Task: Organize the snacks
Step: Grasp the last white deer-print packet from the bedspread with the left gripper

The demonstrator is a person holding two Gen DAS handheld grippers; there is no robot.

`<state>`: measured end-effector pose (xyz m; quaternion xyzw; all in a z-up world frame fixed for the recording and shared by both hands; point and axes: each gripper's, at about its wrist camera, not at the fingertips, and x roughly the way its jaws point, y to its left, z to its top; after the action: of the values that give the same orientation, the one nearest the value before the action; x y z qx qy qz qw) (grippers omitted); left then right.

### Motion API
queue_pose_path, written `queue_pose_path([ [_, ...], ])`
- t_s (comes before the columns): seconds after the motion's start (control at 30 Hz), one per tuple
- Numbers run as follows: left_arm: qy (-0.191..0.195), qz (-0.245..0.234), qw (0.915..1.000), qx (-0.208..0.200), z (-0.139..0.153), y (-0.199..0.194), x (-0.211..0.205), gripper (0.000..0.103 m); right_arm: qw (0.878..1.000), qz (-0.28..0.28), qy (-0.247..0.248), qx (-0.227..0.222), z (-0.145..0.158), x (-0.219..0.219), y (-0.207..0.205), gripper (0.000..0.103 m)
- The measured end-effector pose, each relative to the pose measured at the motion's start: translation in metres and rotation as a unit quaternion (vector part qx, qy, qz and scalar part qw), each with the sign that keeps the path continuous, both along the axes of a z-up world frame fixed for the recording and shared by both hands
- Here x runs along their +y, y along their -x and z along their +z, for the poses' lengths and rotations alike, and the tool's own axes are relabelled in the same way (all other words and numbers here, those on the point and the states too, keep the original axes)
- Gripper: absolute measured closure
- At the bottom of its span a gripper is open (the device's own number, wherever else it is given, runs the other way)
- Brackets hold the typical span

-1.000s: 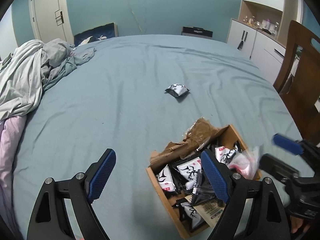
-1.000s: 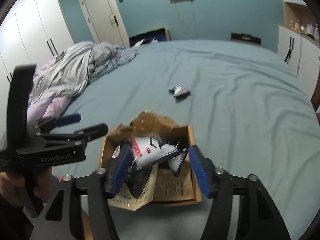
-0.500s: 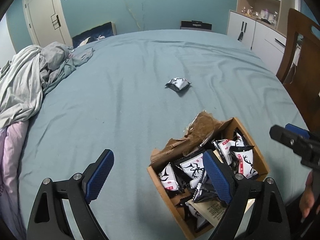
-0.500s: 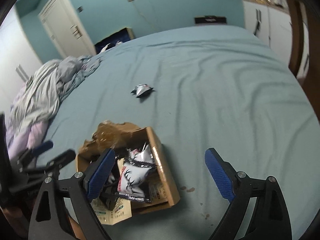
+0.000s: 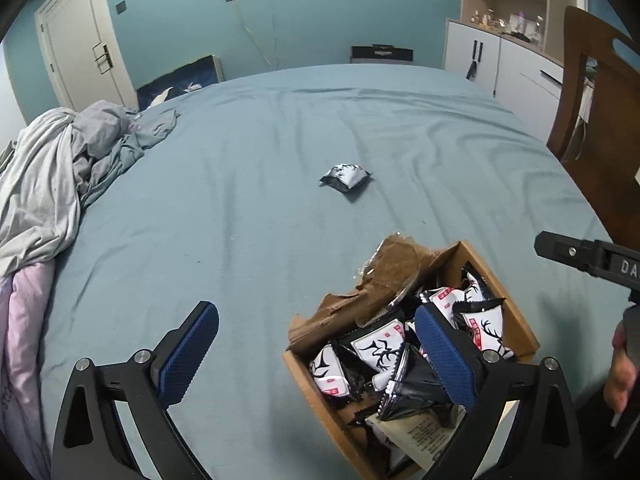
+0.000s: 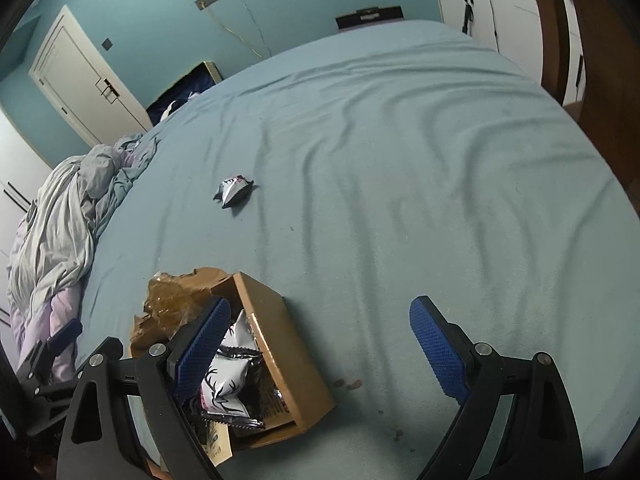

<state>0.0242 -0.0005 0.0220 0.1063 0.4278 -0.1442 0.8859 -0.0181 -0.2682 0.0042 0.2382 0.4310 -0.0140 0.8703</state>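
Both claws spread, empty: left gripper (image 5: pixel 316 354), jaws just opening; right gripper (image 6: pixel 322 350), jaws just opened. Cardboard box (image 6: pixel 280 344) holds most packets. One stray snack packet (image 5: pixel 346 176) lies mid-bed (image 5: pixel 248 208), well apart. I reach out, pinch packet edge low, avoid snagging sheet.

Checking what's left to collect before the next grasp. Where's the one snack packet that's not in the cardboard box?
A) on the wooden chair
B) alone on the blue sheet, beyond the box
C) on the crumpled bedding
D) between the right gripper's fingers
B: the lone snack packet lies by itself on the blue sheet, beyond the cardboard box, with nothing touching it.
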Motion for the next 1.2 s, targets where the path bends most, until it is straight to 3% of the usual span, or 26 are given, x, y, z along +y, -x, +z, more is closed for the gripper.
queue_pose_path([
  [0.27,-0.011,-0.041,0.999,0.016,0.001,-0.029,-0.026,0.0,1.0,0.0,-0.016,0.011,-0.003,-0.005,-0.012,0.012],
  [0.5,-0.046,-0.017,0.9983,0.032,-0.004,-0.104,-0.069,0.0,0.999,0.015,-0.024,0.02,-0.009,-0.006,-0.015,0.012],
  [0.63,-0.017,-0.002,0.9966,0.081,-0.023,-0.155,-0.095,0.0,0.999,0.02,-0.011,0.035,-0.016,-0.006,-0.023,0.012],
  [0.87,-0.011,0.046,0.9823,0.181,-0.076,-0.236,-0.131,0.0,0.999,0.025,-0.01,0.042,-0.023,-0.007,-0.033,0.012],
  [1.0,0.061,0.093,0.9623,0.248,-0.09,-0.267,-0.119,0.0,0.998,0.031,-0.01,0.049,-0.029,-0.009,-0.038,0.012],
  [1.07,0.073,0.105,0.9519,0.278,-0.101,-0.274,-0.112,0.001,0.998,0.031,-0.012,0.05,-0.029,-0.008,-0.041,0.012],
  [1.13,0.075,0.103,0.944,0.304,-0.113,-0.275,-0.109,0.025,0.998,0.031,-0.012,0.051,-0.03,-0.008,-0.045,0.012],
  [1.17,0.069,0.1,0.9409,0.316,-0.119,-0.274,-0.106,0.045,0.998,0.031,-0.012,0.052,-0.031,-0.009,-0.045,0.012],
  [1.2,0.064,0.097,0.9442,0.308,-0.117,-0.273,-0.103,0.052,0.998,0.031,-0.012,0.054,-0.032,-0.009,-0.046,0.012],
])
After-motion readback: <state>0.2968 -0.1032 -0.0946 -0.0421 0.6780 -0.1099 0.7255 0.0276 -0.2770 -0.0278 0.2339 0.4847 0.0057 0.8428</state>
